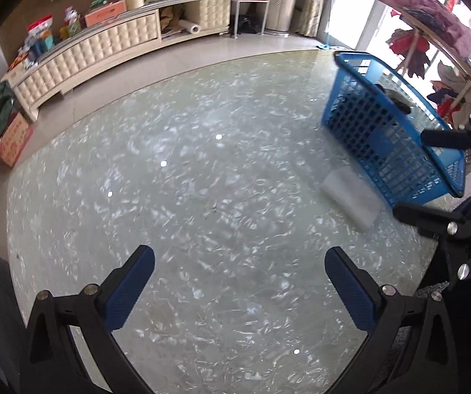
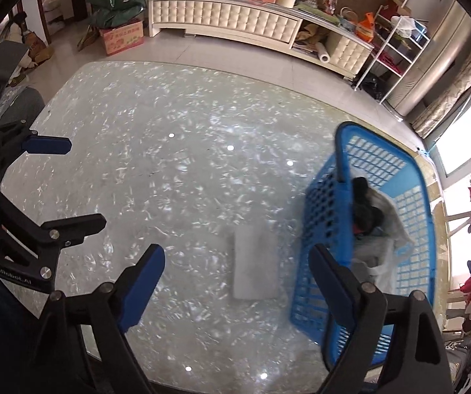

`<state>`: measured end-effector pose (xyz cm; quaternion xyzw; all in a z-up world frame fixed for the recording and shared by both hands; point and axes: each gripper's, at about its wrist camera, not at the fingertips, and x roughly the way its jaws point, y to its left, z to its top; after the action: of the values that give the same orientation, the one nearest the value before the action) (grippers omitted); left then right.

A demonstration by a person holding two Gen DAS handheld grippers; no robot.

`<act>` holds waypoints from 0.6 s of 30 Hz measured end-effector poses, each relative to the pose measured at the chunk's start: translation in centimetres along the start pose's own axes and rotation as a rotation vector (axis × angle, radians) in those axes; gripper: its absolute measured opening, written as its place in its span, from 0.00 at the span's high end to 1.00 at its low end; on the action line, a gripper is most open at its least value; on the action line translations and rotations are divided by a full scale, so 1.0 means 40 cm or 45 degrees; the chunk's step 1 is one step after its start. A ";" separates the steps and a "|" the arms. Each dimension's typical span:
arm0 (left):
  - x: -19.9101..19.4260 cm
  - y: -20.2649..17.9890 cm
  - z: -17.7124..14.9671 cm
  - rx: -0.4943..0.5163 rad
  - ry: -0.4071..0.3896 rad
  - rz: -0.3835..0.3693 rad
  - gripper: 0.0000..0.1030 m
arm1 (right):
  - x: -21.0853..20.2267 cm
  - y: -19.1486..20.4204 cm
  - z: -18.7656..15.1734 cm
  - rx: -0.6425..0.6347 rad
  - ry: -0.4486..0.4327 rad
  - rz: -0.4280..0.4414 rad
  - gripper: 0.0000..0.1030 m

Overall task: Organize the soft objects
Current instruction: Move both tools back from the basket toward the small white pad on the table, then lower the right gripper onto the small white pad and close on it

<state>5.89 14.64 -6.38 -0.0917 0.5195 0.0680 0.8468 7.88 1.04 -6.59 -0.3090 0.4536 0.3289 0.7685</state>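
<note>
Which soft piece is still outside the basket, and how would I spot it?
Find the blue basket on the glass table. Just beside its left wall, on the bare glass, lies a flat white pad. It is the only soft thing on the tabletop itself; the dark and pale cloths sit inside the basket.

Glossy marbled table (image 1: 202, 180), cream tufted cabinet (image 1: 97, 52), bright window (image 2: 465, 151).

Window glare, motion blur, fisheye edges
</note>
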 end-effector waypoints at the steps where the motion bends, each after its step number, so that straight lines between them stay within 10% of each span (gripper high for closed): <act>1: 0.002 0.008 -0.002 -0.011 0.002 0.003 0.00 | 0.008 0.003 0.001 -0.005 0.013 0.011 0.13; 18: 0.110 -0.012 -0.018 0.003 0.096 0.087 0.00 | 0.173 0.019 -0.022 -0.011 0.169 -0.006 0.13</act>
<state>7.34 14.10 -10.60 -0.0755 0.5540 0.0926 0.8239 9.41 2.37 -13.29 -0.3345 0.5013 0.3078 0.7363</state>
